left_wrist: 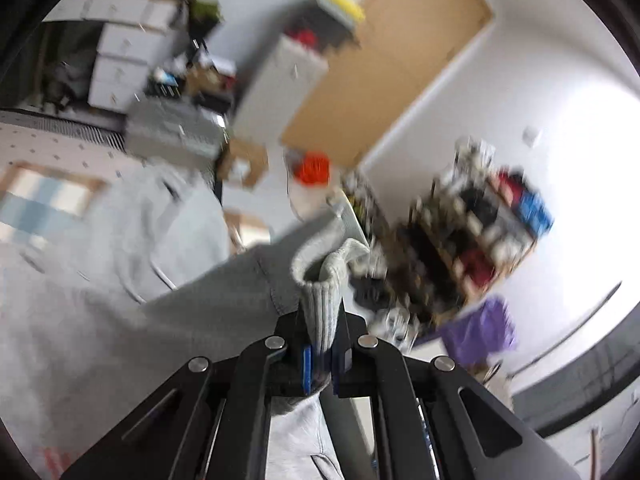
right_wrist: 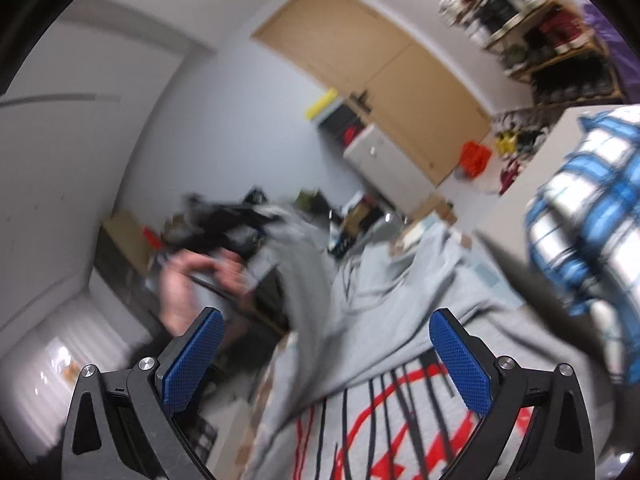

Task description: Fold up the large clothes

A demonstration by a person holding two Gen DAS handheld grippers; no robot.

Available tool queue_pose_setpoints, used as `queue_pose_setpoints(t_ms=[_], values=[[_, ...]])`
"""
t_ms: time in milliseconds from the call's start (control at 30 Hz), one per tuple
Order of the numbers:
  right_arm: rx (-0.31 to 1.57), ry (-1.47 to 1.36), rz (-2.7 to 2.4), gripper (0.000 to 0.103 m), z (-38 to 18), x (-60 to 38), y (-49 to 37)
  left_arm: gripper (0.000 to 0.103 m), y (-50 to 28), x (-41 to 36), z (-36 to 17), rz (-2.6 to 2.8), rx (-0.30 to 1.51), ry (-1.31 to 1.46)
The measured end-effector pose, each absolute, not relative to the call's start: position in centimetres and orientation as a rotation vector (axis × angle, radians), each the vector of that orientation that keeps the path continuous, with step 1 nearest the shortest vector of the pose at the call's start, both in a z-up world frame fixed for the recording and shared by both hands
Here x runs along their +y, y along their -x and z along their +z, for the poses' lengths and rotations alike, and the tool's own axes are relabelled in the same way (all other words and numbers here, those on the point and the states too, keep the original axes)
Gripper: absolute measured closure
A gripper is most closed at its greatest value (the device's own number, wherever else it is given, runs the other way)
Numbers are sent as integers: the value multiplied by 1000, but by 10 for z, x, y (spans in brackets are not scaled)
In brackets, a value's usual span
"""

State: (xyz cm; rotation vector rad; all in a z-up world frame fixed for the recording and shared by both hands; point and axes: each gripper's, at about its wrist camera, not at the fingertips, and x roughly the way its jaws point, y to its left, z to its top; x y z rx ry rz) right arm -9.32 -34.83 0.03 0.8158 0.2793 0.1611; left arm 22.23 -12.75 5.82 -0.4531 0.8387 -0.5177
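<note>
A large grey hoodie (left_wrist: 100, 264) lies spread on the work surface. My left gripper (left_wrist: 322, 320) is shut on the ribbed cuff (left_wrist: 324, 280) of its sleeve and holds the sleeve lifted off the surface. In the right wrist view the hoodie (right_wrist: 400, 320) shows a red and black print (right_wrist: 380, 424) near the bottom. My right gripper (right_wrist: 326, 320) is open and empty just above the hoodie's body. The left gripper and the hand holding it (right_wrist: 188, 276) appear at the left, with the raised sleeve (right_wrist: 304, 272) hanging from them. Both views are motion-blurred.
A blue and white plaid cloth (right_wrist: 588, 216) is at the right. A patterned mat (left_wrist: 48, 140) covers the surface beyond the hoodie. Grey bins (left_wrist: 176, 128), white drawers (left_wrist: 124, 52), a cluttered shelf (left_wrist: 476, 236) and a tan door (left_wrist: 392, 60) stand behind.
</note>
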Motion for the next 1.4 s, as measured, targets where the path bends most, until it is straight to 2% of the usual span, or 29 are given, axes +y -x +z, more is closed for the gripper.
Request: queue_pose_setpoints(t_ms=[167,333,400,467,533,567,633,700,800,933,1033,1167,1400], values=[[224,-845,148,0,0,-368,108,101,-225,-182,-28,-563,1023,408],[235,-876,174,0,-5,-374,101,101,-230,-196,-60,-592,1162,436],[266,-888,186,0,-8,-372,97,97,-234,-201,-54,-615,1220,458],[280,-872,191,0,-8,-369,98,83,-228,-198,-44,-693,1238,478],[288,-852,192,0,-6,-365,98,53,-225,-200,-23,-791,1235,490],[288,-846,194,0,-6,-363,98,43,-217,-192,-10,-831,1220,480],[298,-833,195,0,-6,-360,97,34,-208,-179,8,-897,1187,472],[304,-824,190,0,-7,-356,97,33,-198,-148,29,-886,1160,409],[330,-811,188,0,-8,-351,94,29,-191,-84,32,-791,1141,380],[364,-776,195,0,-9,-339,86,28,-190,-10,2,-622,1174,389],[390,-736,205,0,-8,-325,81,28,-187,36,-40,-485,1253,445],[441,-654,210,0,-12,-308,71,29,-178,57,-63,-518,1225,554],[572,-491,179,0,-29,-275,41,28,-159,38,-42,-501,1201,493]])
